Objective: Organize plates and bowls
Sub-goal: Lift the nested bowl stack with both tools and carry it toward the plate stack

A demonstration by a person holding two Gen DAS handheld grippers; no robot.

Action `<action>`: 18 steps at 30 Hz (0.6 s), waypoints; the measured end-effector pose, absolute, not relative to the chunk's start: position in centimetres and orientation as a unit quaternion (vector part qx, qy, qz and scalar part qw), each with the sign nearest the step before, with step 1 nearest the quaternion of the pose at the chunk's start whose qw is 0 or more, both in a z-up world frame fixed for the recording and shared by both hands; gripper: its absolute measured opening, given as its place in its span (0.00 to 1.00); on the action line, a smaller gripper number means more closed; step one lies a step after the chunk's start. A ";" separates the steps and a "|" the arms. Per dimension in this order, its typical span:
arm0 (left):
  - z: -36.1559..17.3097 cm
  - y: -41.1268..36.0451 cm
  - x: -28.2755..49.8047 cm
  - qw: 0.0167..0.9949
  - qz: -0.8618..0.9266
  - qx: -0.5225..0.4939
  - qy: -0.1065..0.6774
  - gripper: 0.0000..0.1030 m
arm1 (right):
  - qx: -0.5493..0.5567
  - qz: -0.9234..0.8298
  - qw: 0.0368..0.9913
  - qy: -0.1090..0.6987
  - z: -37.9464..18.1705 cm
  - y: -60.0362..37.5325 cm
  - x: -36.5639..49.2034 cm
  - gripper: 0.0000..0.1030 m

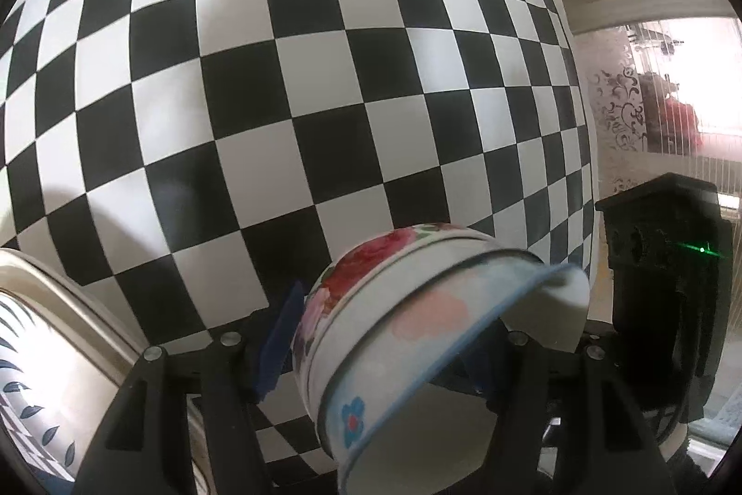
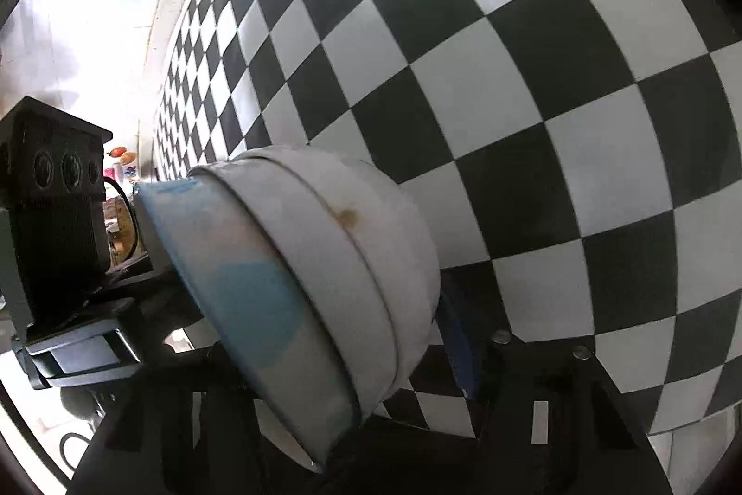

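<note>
Checkered table (image 1: 324,77) fills your view from nine to two o'clock, well below. At five o'clock, your left tongs (image 1: 385,360) and right tongs (image 2: 352,337) each pinch a side of the nested bowls (image 1: 417,332), sharing the weight so the tilted stack won't slip.

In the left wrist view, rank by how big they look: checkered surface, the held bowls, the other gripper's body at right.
1. checkered surface, fills most of the frame.
2. stacked bowls, close to the lens, so apparent size is inflated.
3. right gripper, partly cut off; ranking against the bowls is unsure.
</note>
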State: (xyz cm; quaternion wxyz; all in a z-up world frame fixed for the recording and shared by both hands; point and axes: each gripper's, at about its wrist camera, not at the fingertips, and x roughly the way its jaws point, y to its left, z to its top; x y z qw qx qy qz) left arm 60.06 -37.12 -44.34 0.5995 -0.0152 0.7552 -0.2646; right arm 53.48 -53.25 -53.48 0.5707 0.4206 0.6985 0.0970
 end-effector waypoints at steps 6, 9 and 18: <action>-43.3 -36.6 60.2 0.604 -0.258 -0.008 0.754 0.58 | 0.423 0.103 0.564 0.701 -53.4 -52.1 54.1 0.56; -43.0 -36.4 60.4 0.607 -0.253 -0.010 0.754 0.58 | 0.428 0.105 0.559 0.702 -52.8 -51.2 54.6 0.55; -41.3 -34.4 61.1 0.617 -0.240 -0.021 0.750 0.58 | 0.424 0.118 0.559 0.703 -50.4 -49.0 56.5 0.53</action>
